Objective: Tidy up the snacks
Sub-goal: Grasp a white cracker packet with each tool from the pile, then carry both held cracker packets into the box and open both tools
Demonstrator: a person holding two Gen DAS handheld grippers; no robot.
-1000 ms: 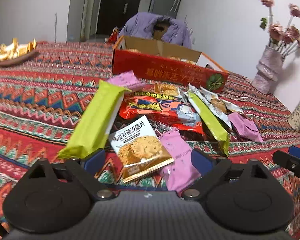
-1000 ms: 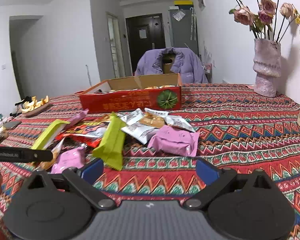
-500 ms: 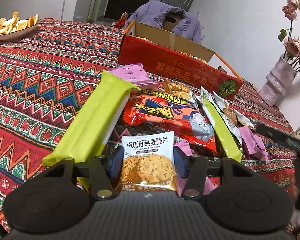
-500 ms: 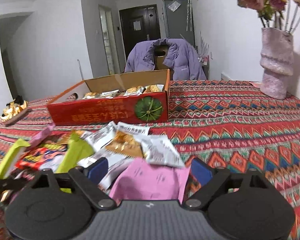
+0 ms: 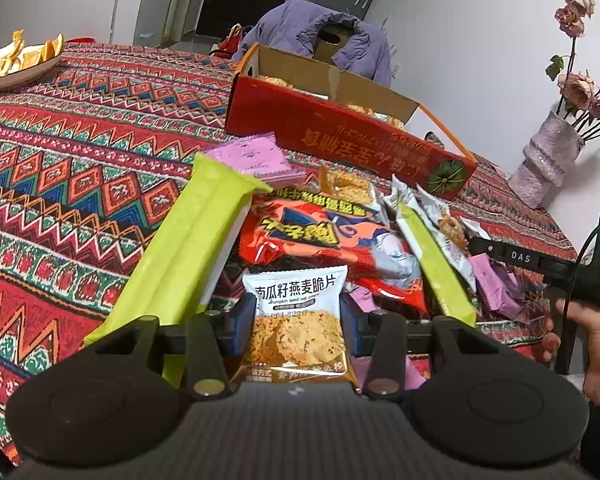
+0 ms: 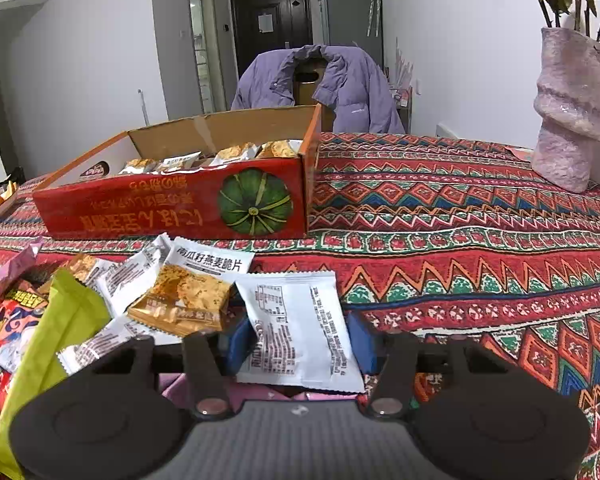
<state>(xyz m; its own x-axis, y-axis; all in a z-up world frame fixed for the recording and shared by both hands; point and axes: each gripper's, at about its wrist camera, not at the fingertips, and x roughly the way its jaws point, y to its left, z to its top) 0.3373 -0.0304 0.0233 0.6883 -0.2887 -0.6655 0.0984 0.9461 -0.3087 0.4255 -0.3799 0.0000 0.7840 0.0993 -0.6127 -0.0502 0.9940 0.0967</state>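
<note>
Both grippers work the heap of snacks at the near side of the patterned desk [image 6: 460, 200]: the left gripper [image 5: 298, 316] has its jaws closed against the sides of a white-and-gold biscuit packet [image 5: 298, 332] printed "南瓜籽燕麦脆片 / Pumpkin seed oat", while the right gripper [image 6: 296, 338] pinches a white foil packet [image 6: 300, 332] lying back-side up, only fine print showing. I'd say each is gripped by its edges for lifting into the open red cardboard box with the green pumpkin picture [image 6: 172, 204] just behind the heap, where similar packets already lie.
</note>
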